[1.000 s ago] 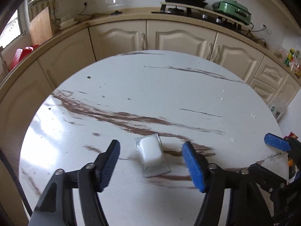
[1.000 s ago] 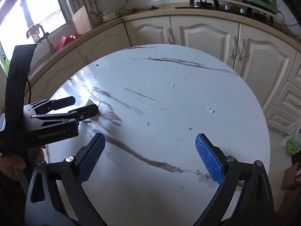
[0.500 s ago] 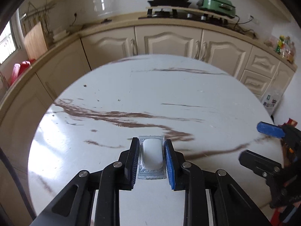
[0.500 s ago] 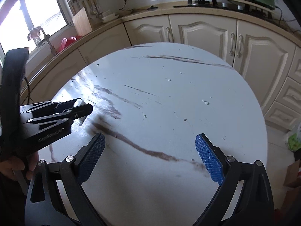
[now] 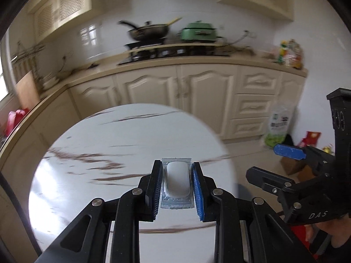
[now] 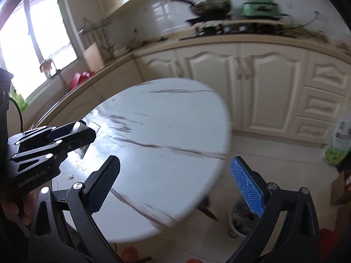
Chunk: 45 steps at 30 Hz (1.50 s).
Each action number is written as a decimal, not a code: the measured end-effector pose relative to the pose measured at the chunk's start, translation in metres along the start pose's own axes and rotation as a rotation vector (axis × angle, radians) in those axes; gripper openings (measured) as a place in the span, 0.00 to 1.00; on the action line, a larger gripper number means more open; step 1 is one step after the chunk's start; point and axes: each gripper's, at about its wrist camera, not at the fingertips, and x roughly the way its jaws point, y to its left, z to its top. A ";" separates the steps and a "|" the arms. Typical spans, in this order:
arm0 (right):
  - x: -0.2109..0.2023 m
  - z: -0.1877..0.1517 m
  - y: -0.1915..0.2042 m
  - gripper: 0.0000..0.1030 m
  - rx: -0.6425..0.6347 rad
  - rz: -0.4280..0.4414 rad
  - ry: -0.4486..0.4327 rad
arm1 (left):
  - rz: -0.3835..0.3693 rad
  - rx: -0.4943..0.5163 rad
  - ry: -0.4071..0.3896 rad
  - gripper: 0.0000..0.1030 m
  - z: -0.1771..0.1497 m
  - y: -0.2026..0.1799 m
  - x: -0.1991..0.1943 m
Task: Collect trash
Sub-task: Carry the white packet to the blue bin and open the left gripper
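My left gripper (image 5: pixel 177 188) is shut on a clear plastic packet (image 5: pixel 177 180) with a white pad inside, held above the round marble table (image 5: pixel 122 140). The same gripper and packet (image 6: pixel 82 129) show at the left of the right wrist view. My right gripper (image 6: pixel 175 179) is open and empty, raised over the table's right edge; it shows at the right of the left wrist view (image 5: pixel 289 160). A small bin (image 6: pixel 242 221) stands on the floor below the table's edge, between my right fingers.
Cream kitchen cabinets (image 5: pixel 197 92) curve behind the table, with a wok (image 5: pixel 149 31) and a green cooker (image 5: pixel 198 30) on the counter. A green-white bag (image 5: pixel 277 127) and cardboard boxes (image 5: pixel 294 166) lie on the floor at the right.
My left gripper closed on the packet and lifted it off the table. Both grippers rose and tilted up, so cabinets and floor now show. The right gripper stayed open.
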 end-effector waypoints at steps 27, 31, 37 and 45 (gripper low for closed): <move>0.205 -0.299 -0.365 0.89 0.618 -0.266 0.544 | -0.211 0.139 0.550 0.22 -0.120 -0.187 0.445; 0.237 -0.327 -0.376 0.79 0.646 -0.266 0.601 | -0.206 0.127 0.632 0.22 -0.135 -0.183 0.516; 0.257 -0.349 -0.381 0.34 0.644 -0.279 0.660 | -0.219 0.130 0.688 0.22 -0.146 -0.186 0.580; 0.254 -0.350 -0.382 0.22 0.616 -0.250 0.652 | -0.205 0.112 0.706 0.23 -0.165 -0.193 0.592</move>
